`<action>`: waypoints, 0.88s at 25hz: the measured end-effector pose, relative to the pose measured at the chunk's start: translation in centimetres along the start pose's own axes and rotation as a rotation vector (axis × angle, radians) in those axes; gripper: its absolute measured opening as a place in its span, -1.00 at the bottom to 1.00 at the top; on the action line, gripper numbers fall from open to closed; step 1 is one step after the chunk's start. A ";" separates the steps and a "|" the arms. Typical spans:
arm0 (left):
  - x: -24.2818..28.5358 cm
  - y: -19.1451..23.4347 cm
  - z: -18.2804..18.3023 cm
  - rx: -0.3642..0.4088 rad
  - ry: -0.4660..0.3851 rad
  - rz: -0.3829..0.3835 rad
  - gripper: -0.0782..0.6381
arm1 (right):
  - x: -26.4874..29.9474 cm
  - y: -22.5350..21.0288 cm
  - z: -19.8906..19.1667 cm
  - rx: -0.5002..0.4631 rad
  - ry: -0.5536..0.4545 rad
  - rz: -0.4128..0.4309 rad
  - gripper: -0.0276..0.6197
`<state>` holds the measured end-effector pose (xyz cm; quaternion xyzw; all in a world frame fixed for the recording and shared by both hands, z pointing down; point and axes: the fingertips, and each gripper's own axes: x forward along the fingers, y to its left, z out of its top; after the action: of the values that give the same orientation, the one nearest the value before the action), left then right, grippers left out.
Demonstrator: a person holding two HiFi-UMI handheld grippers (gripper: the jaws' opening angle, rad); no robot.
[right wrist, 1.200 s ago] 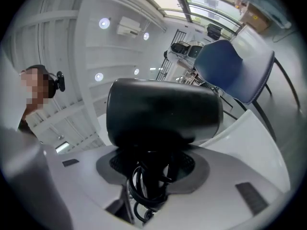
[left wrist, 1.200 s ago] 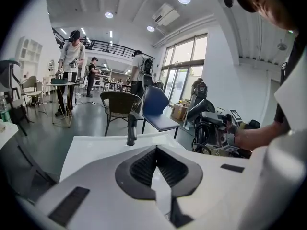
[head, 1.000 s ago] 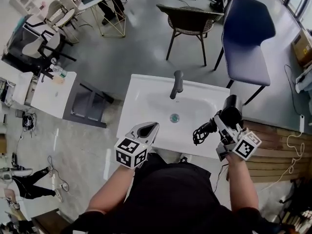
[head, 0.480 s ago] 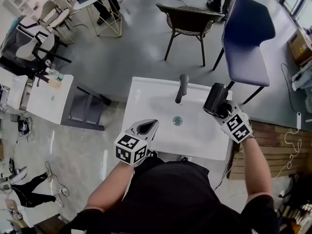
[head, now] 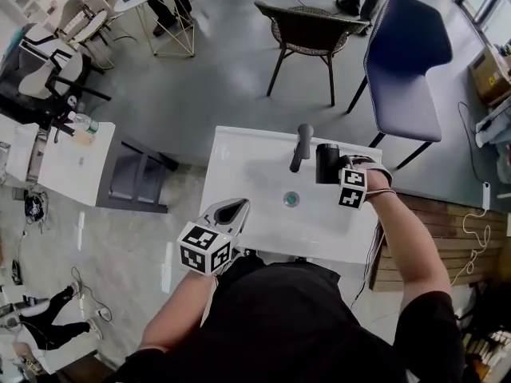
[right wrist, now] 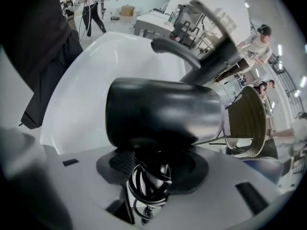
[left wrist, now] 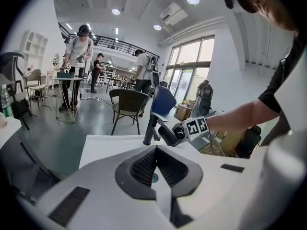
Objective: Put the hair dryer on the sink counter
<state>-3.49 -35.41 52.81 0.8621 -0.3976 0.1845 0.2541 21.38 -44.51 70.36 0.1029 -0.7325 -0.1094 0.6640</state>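
The black hair dryer [head: 327, 164] hangs over the back right part of the white sink counter [head: 239, 154], just right of the dark faucet [head: 301, 144]. My right gripper [head: 342, 174] is shut on its handle, with the coiled cord [right wrist: 146, 183] bunched between the jaws; the barrel [right wrist: 160, 113] fills the right gripper view. My left gripper [head: 231, 211] hovers at the counter's front left edge, its jaws shut and empty [left wrist: 156, 164]. From the left gripper view the hair dryer [left wrist: 169, 134] shows beside the faucet [left wrist: 151, 127].
The basin drain [head: 291, 199] sits mid-sink. Behind the sink stand a wicker chair [head: 307, 30] and a blue chair [head: 407, 58]. A white side table [head: 68, 162] stands to the left. People stand at far tables [left wrist: 79, 56].
My right gripper carried the hair dryer from the counter's front right corner up and back, then leftward toward the faucet. The left gripper barely shifted.
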 end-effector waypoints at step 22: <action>0.0 2.3 -0.4 -0.068 0.015 0.066 -0.78 | 5.5 -2.8 -0.1 -0.201 0.161 0.033 -0.24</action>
<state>-5.36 -36.44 53.81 0.8379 -0.4301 0.1860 0.2799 20.93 -48.78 74.73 0.0323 -0.6636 -0.1629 0.7294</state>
